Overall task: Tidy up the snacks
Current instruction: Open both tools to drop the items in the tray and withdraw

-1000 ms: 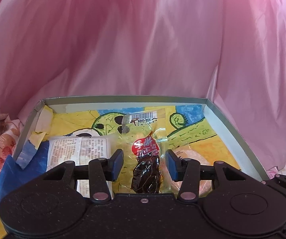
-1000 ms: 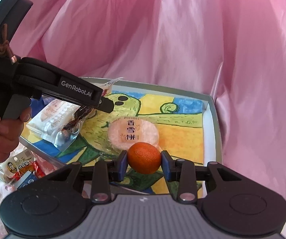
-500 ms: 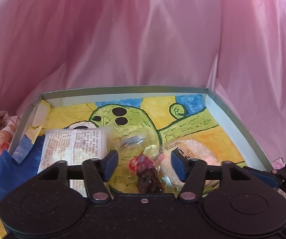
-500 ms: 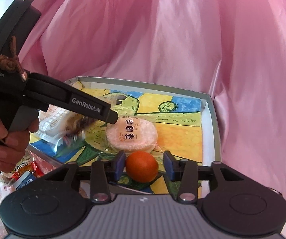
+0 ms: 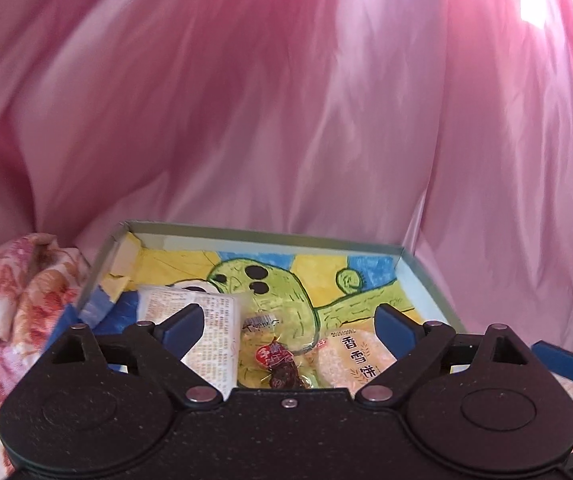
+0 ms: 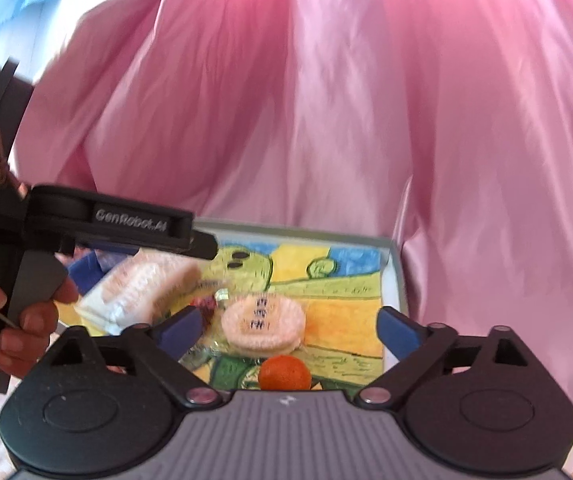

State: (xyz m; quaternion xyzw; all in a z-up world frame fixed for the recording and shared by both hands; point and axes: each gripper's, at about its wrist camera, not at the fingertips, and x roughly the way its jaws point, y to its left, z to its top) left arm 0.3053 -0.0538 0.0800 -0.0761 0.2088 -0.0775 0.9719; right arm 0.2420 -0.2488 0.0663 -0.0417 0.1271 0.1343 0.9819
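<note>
Left gripper [image 5: 288, 326] and right gripper [image 6: 288, 326], jaws just opened wide and holding nothing, stood over the date packet [image 5: 276, 364] and tangerine [image 6: 284, 373] in the tray [image 5: 426, 276].

Black left tool [image 5: 288, 326], grey-ribbed right tool [image 6: 286, 330], both with blue pads.

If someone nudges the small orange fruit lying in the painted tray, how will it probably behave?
The orange fruit looks round, so it would probably roll across the flat painted tray. The raised rim should likely stop it. Its skin seems firm, so open jaws closing gently would probably hold it, though a curved surface may slip.
</note>
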